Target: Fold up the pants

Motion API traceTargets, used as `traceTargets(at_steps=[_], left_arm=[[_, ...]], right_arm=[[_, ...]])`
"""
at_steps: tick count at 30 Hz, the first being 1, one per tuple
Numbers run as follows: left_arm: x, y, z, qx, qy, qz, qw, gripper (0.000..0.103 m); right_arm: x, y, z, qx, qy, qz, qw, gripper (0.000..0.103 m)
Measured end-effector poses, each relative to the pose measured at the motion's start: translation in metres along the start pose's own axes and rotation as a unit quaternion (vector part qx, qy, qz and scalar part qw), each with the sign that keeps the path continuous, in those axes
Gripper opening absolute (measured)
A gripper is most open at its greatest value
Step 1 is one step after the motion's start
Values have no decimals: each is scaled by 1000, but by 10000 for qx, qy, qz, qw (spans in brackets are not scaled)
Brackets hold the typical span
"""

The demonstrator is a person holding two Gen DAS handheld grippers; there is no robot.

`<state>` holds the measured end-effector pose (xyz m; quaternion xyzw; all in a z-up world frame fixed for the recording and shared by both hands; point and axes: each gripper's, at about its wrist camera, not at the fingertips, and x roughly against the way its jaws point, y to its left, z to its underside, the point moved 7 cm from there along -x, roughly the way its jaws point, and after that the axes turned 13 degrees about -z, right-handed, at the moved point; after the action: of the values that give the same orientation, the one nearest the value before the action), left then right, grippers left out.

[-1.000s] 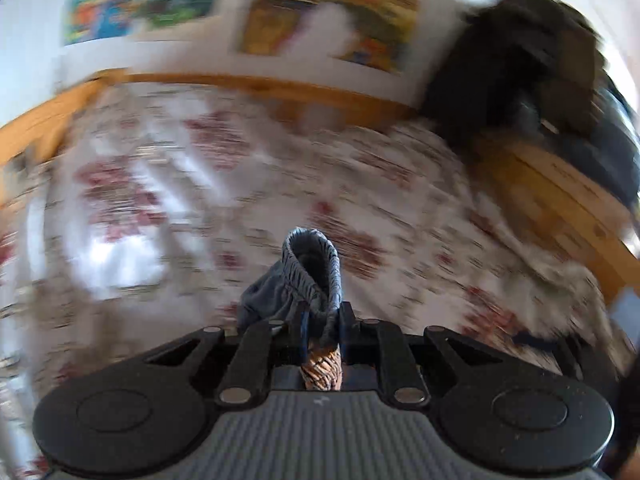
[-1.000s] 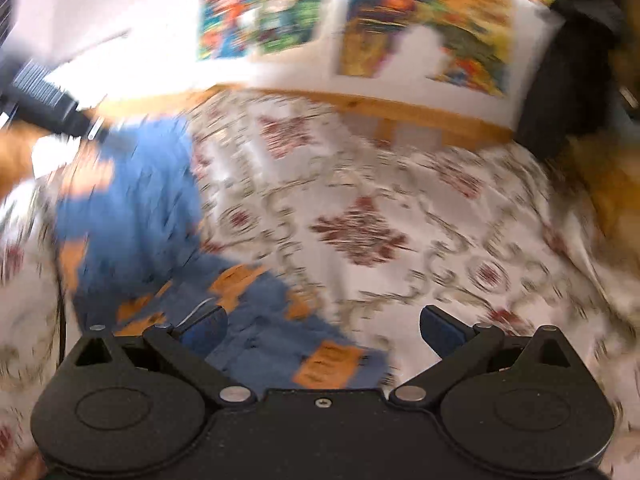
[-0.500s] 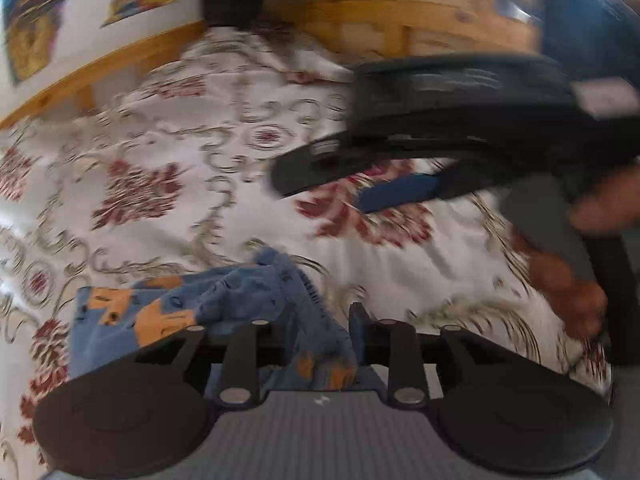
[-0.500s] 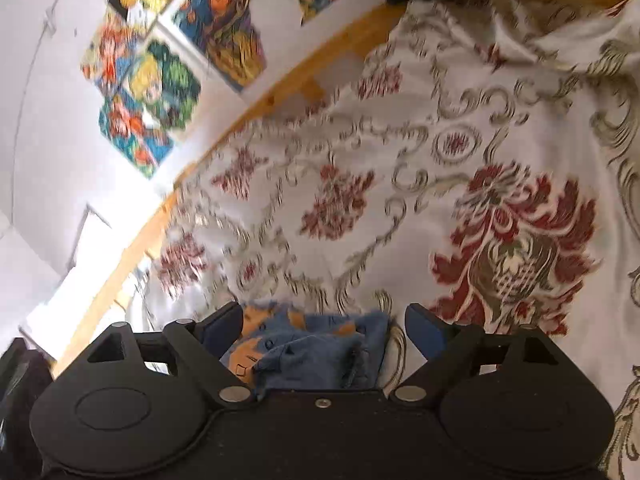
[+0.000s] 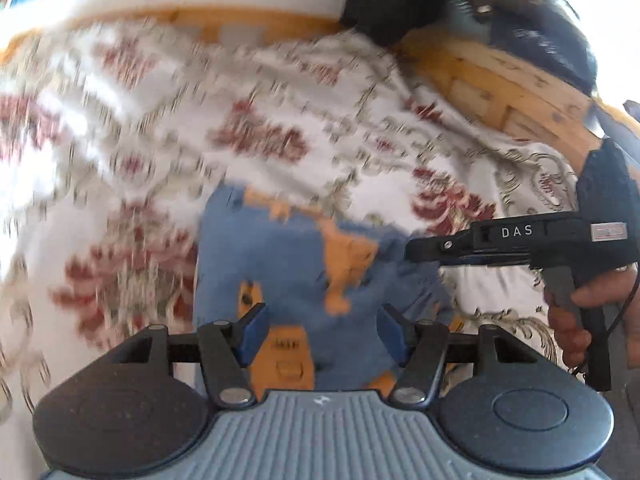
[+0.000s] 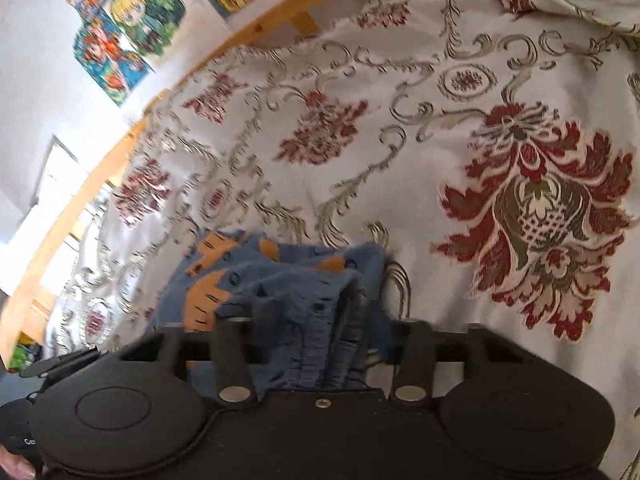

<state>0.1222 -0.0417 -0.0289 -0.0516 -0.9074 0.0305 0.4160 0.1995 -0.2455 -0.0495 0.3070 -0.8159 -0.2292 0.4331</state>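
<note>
The pants [image 5: 272,248] are small and blue with orange patches, and they lie folded on the patterned bedspread [image 5: 280,92]. My left gripper [image 5: 320,330] hovers open just over their near end, its blue pads [image 5: 252,332] apart and holding nothing. My right gripper [image 5: 412,246] comes in from the right, held by a hand [image 5: 576,320], and its tip meets the pants' right edge. In the right wrist view a bunched fold of the pants [image 6: 240,272] fills the gap of the right gripper [image 6: 308,304]. That gripper's jaws have narrowed onto the cloth, which hides the pads.
The bedspread [image 6: 440,120] is white with red flowers and grey scrolls and spreads wide around the pants. A wooden bed frame [image 5: 508,88] borders it, with dark bags or clothes [image 5: 520,20] piled at the far right corner. Colourful posters [image 6: 124,28] hang on the white wall.
My left gripper has let go of the waistband and now stands open over the pants. The right gripper's jaws have drawn in onto a bunch of the cloth.
</note>
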Motion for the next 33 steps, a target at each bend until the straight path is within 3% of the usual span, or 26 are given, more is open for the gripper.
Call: traceTargets(at_steps=[2, 7, 9, 10, 11, 14, 16, 18, 20, 23, 25, 28, 30, 33], left_arm=[[-5, 4, 5, 142, 210, 201, 9995, 65], [-5, 4, 19, -176, 325, 302, 9989, 67], [-9, -2, 22, -424, 416, 287, 9978, 68], [-9, -3, 23, -488, 421, 264, 9976, 68], [-6, -5, 22, -517, 396, 299, 9974, 68], [12, -3, 10, -377, 23, 588, 9976, 72], [18, 2, -2, -221, -217, 703, 9970, 76], [15, 10, -12, -30, -327, 663, 9973, 75], [4, 18, -15, 177, -283, 605, 9976, 75], [-16, 32, -11, 457, -19, 532, 9975, 71], [-24, 40, -4, 568, 197, 462, 9971, 66], [-24, 44, 13, 342, 338, 463, 9978, 66], [-18, 43, 19, 88, 342, 397, 9986, 67], [3, 39, 5, 25, 79, 483, 9988, 73]], right_arm=[[5, 3, 2, 139, -8, 109, 9998, 23], [31, 16, 9, 581, 3, 408, 9975, 22], [26, 8, 13, 523, 176, 586, 9968, 32], [23, 4, 15, 488, 265, 702, 9960, 46], [23, 1, 16, 454, 236, 820, 9953, 52], [37, 15, 9, 816, -153, 906, 9924, 52], [45, 32, 9, 1255, -344, 832, 9880, 50], [41, 50, 14, 1548, -271, 455, 9865, 45], [30, 61, 25, 1764, 22, 279, 9839, 31], [4, 64, 49, 2089, 692, 594, 9737, 23], [-7, 61, 68, 2352, 1193, 886, 9605, 17], [-4, 66, 84, 2683, 1469, 1089, 9458, 16], [2, 65, 85, 2570, 1413, 1065, 9501, 16], [20, 72, 71, 2401, 815, 706, 9647, 26]])
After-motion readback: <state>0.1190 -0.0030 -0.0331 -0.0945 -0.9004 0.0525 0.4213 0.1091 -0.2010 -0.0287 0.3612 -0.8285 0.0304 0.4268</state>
